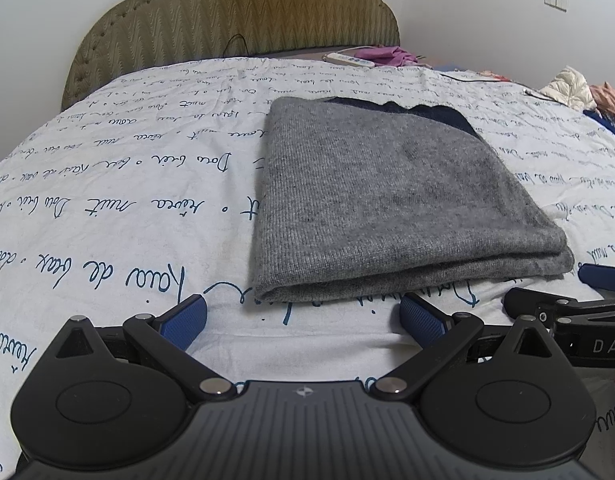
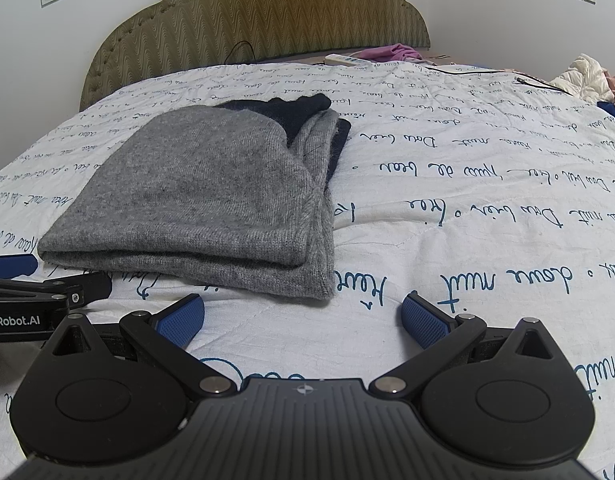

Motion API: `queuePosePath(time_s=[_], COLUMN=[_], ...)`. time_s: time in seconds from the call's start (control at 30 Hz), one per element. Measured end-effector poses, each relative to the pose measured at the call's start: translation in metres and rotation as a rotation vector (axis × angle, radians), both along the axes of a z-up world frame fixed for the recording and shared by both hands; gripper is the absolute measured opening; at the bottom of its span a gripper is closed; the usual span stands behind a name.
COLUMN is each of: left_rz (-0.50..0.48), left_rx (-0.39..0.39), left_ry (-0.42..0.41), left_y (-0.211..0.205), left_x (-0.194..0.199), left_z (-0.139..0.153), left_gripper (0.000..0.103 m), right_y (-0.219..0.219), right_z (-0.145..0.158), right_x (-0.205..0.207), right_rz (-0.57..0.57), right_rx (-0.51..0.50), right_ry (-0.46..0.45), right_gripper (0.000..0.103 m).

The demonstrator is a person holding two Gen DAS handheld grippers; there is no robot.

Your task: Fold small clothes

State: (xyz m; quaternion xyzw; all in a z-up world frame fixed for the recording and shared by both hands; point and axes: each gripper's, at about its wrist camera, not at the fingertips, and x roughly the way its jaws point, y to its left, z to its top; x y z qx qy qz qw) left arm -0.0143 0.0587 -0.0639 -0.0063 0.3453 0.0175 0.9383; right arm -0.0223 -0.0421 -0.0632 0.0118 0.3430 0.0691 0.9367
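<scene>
A grey knit garment (image 1: 387,200) with dark navy parts at its far end lies folded in a flat stack on the bed; in the right wrist view the garment (image 2: 203,200) sits ahead and to the left. My left gripper (image 1: 303,320) stands open just short of its near folded edge, nothing between the blue pads (image 1: 187,320). My right gripper (image 2: 303,320) is open too, a little back from the garment's near right corner, empty. Each gripper's side shows at the other view's edge: right gripper (image 1: 579,308), left gripper (image 2: 47,292).
The bed has a white cover (image 2: 467,220) printed with blue handwriting and a green padded headboard (image 2: 267,16). At the far end lie a white power strip (image 2: 343,59), a purple cloth (image 2: 391,53) and a black cable (image 2: 467,72). More clothes (image 1: 571,88) are piled at the far right.
</scene>
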Motion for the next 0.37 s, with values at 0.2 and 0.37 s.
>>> queuePosePath(time_s=[0.2,0.37], left_rz=[0.001,0.008], left_rx=[0.005,0.018], left_ry=[-0.009,-0.004], left_y=[0.0015,-0.0003], left_x=[-0.0047,-0.0052], left_z=[-0.0007,-0.0012], left_gripper=[0.103,0.103], right_y=[-0.0001,0.0], right_z=[0.0,-0.0001], right_x=[0.0001,-0.0002], right_rz=[0.0,0.0], right_rx=[0.001,0.002], right_ry=[0.0,0.0], right_gripper=[0.102,0.102])
